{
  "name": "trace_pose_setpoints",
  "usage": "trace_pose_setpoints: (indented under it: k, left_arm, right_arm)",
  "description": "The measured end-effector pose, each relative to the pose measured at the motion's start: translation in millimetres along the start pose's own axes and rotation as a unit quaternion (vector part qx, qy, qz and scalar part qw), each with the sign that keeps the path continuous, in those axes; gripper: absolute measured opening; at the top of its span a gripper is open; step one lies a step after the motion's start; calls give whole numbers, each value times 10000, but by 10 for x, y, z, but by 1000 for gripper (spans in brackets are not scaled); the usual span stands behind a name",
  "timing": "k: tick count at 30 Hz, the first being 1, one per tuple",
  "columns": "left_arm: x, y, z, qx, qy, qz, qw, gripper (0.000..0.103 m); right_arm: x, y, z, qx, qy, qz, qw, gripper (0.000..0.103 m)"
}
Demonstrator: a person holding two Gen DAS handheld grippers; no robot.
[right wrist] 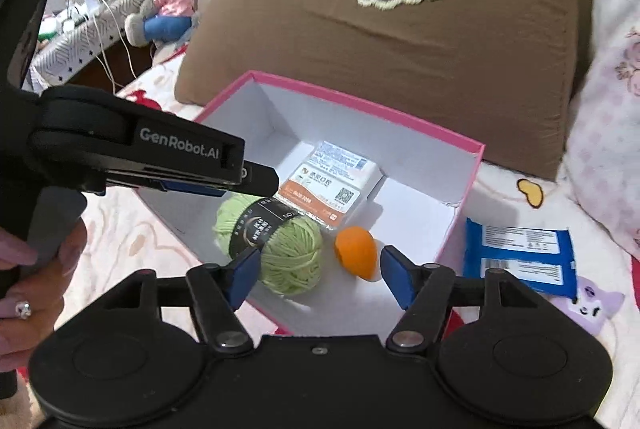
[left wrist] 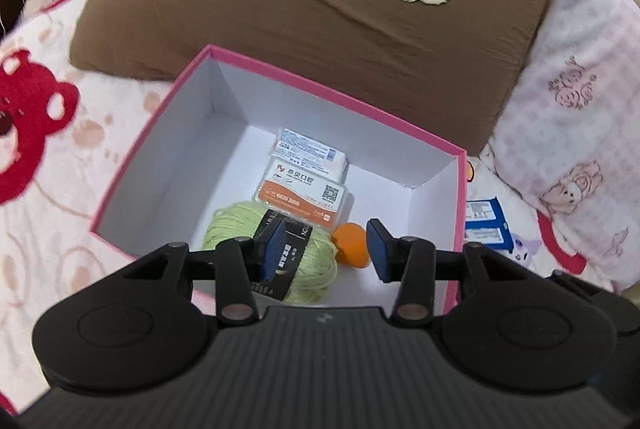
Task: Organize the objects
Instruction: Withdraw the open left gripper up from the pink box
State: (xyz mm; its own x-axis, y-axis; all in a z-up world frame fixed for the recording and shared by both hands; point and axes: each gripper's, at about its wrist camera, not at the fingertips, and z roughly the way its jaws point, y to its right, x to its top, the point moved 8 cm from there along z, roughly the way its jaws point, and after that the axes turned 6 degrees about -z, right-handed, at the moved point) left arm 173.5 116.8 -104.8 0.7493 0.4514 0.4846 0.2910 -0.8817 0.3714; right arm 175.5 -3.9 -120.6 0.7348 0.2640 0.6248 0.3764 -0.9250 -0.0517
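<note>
In the right wrist view, the left gripper [right wrist: 256, 181] is seen at left above the pink box [right wrist: 460, 145], jaws spread and empty. At lower centre, green yarn [right wrist: 296, 249] and an orange ball [right wrist: 354, 249] lie inside. The right gripper [right wrist: 320, 277] is held spread, empty. A blue packet [right wrist: 520, 253] lies at right on the bed.

Both grippers raised and angled downward, jaws parted, nothing gripped.

Left gripper [left wrist: 330, 249]: black linkage arms splayed; blue pads apart with clear space between them, pressing on nothing; seen from the right wrist view it reaches in from the left, held by a hand [right wrist: 28, 269] wearing a ring; right gripper [right wrist: 320, 279]: blue pads set wider apart, angled outward, empty; its holding hand not in view.
</note>
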Motion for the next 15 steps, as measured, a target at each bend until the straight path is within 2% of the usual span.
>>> trace_pose_setpoints:
  k: [4, 8, 13, 15]
  left_arm:
    - [-46, 70, -246, -8, -34, 111, 9999, 49]
    - [-141, 139, -495, 4, -65, 289, 9996, 56]
    - [-224, 148, -775, 0, -165, 350, 9993, 62]
    - [-255, 157, -883, -33, -175, 380, 9991, 68]
  right_arm:
    - [-19, -20, -210, -67, 30, -116, 9999, 74]
    - [-43, -65, -462, -25, 98, -186, 9998, 88]
    - [-82, -139, -705, -40, 28, -408, 9992, 90]
    - [-103, -149, -811, -67, 28, -440, 9990, 90]
